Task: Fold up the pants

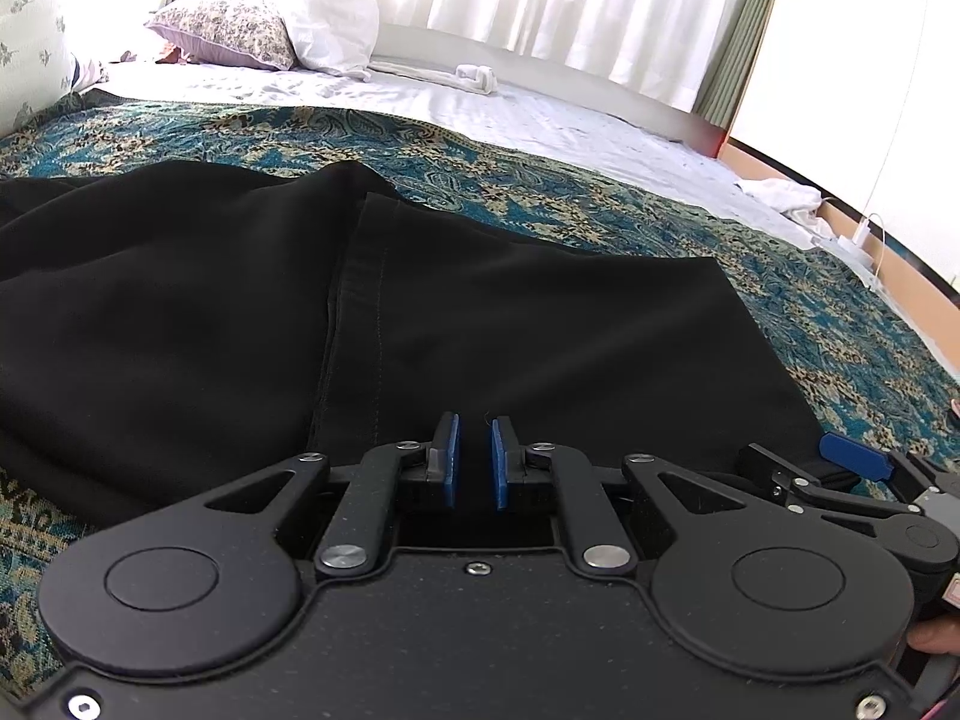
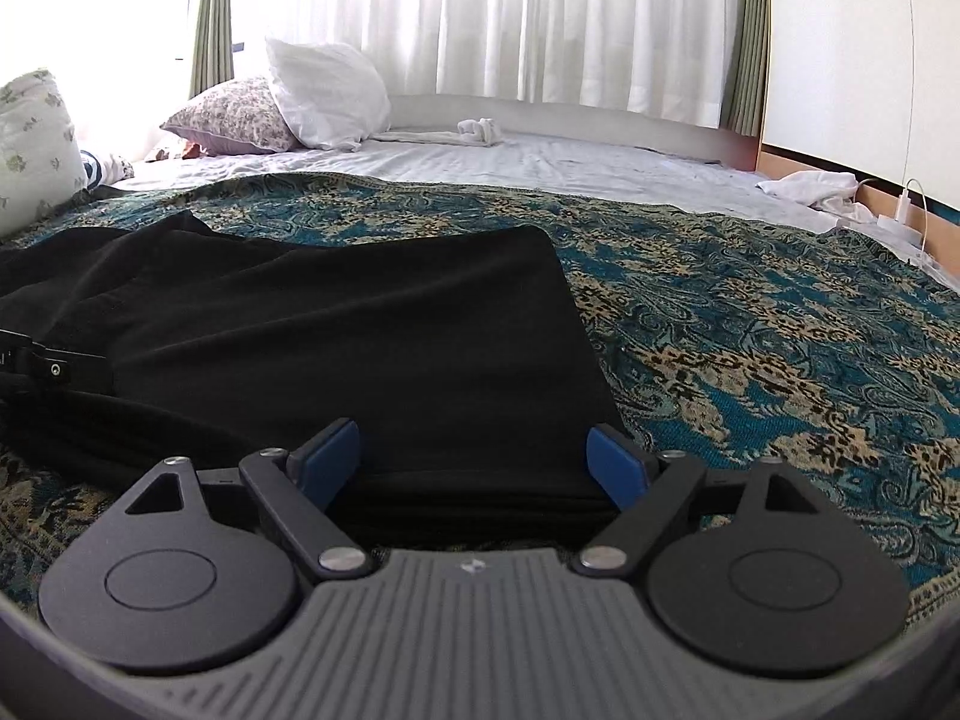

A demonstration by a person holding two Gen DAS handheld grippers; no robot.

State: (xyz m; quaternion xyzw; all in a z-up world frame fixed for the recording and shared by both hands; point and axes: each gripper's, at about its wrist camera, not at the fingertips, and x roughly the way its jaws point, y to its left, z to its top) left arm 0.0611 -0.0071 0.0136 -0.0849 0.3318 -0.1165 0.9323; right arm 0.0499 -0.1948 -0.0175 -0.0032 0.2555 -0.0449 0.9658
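While the pants (image 1: 480, 324) lay dark across the patterned blanket (image 1: 690, 222), I had both tongs down at the near edge of the cloth. My left gripper (image 1: 475, 462) was clenched nearly tight, its 2 blue pads almost meeting — whether a thin pinch of fabric sat between them I could not tell, since black cloth lay right behind the gap. My right gripper (image 2: 480, 462) stood released, jaws wide, with the near folded edge of the pants lying between its pads but not squeezed.

From the right wrist view, the pants ran away from me and off to the left, their long axis heading toward the bunched mass on that side; the squared end lay straight ahead of the right gripper, with its right edge just beside the right pad. From the left wrist view, a hemmed edge with a stitched seam ran forward just left of the pads, one layer lapped over another. The left gripper sat further along the pants toward the bunched part, the right nearer the squared end — its blue pad showed at the far right of the left view. I judged the next fold would carry that end leftward along the long axis.
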